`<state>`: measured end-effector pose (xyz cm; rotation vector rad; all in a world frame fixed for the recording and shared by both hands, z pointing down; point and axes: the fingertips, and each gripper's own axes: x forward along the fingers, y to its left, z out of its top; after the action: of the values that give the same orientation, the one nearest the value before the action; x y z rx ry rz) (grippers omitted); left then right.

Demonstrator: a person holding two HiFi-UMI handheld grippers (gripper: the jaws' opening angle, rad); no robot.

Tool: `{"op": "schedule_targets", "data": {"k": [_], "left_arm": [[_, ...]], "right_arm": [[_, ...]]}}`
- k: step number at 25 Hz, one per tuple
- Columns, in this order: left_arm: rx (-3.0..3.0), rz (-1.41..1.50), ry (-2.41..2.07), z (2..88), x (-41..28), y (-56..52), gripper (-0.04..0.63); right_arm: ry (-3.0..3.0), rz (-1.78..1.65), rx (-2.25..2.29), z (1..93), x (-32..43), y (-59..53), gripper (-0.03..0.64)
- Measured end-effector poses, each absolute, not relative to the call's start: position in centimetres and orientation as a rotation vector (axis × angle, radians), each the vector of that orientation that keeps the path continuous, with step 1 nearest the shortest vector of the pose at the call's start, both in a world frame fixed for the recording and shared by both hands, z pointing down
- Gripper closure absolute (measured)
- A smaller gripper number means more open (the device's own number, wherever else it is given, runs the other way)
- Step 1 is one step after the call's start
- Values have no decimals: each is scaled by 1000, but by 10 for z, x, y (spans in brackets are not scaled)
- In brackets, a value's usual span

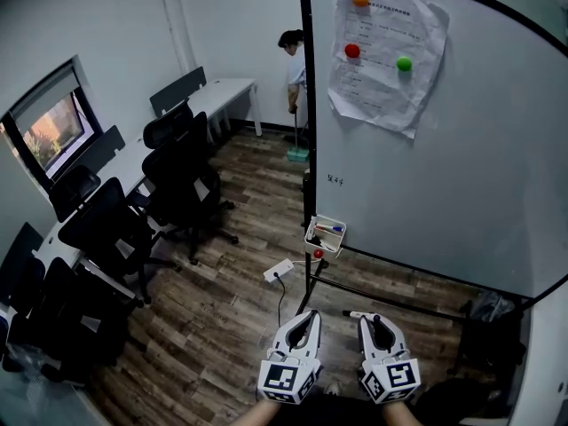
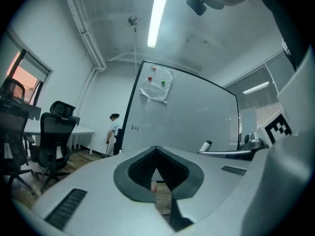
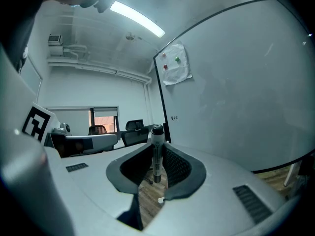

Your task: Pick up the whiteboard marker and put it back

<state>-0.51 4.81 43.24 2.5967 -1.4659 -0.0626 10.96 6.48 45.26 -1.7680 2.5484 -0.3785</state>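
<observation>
Window (image 1: 55, 133): far left wall, behind the desks.
Office chairs (image 1: 182, 174): black, in a row along the white desks on the left, on the wood floor.
Person (image 1: 295, 59): standing at the far end of the room, just left of the board's black edge.
Power strip (image 1: 278, 270): white, on the floor left of the board's stand, with a cable running toward the near side.
Left gripper (image 1: 309, 318): near and low, beside the right one; its jaws are pressed together at the tips with nothing between them.
Marker tray (image 1: 327, 235): small white box at the board's lower left corner with a few pens in it, beyond both grippers.
Right gripper (image 1: 373, 319): near, just right of the left gripper; jaws clamped on the whiteboard marker.
Whiteboard marker (image 1: 358, 314): gripped crosswise between the right jaw pads, one end poking left toward the left gripper; it sits on the near side of the tray, apart from it.
Whiteboard (image 1: 461, 167): large, fills the right side.
Paper sheet (image 1: 386, 60): crumpled, at the board's top left, pinned by orange, red and green magnets.
</observation>
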Motion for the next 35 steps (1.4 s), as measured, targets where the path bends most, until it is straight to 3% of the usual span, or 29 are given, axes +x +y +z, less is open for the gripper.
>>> {"op": "schedule_targets", "data": {"k": [35], "left_arm": [[2496, 27, -1650, 441, -2, 70, 589]], "right_arm": [[2614, -470, -1570, 465, 114, 66, 540]]}}
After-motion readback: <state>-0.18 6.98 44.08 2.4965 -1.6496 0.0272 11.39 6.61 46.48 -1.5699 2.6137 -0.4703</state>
